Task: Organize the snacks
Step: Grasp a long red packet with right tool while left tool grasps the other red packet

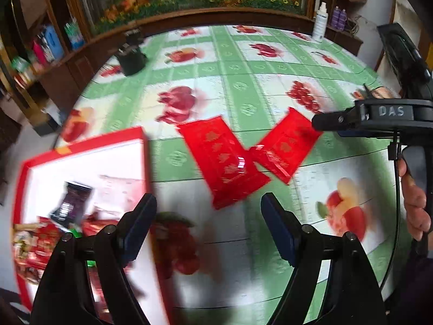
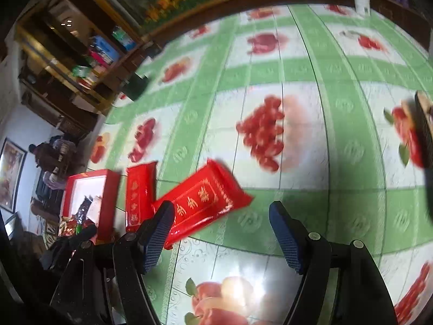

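Two flat red snack packets with gold print lie on the table: one (image 1: 223, 159) ahead of my left gripper, the other (image 1: 288, 146) to its right, corners touching. A red box with a white inside (image 1: 81, 146) sits at the left and holds several snack packs (image 1: 40, 235). My left gripper (image 1: 208, 211) is open and empty, above the table beside the box. My right gripper (image 2: 222, 219) is open and empty, just in front of the nearer red packet (image 2: 203, 203). The second packet (image 2: 139, 192) and the box (image 2: 108, 197) lie to its left. The right gripper also shows in the left wrist view (image 1: 324, 122).
The table wears a green and white fruit-print cloth (image 1: 243, 81). A black object (image 1: 131, 57) stands at the far left and a white spray bottle (image 1: 319, 21) at the far right. A wooden cabinet (image 1: 189, 13) and shelves (image 2: 81, 54) stand behind the table.
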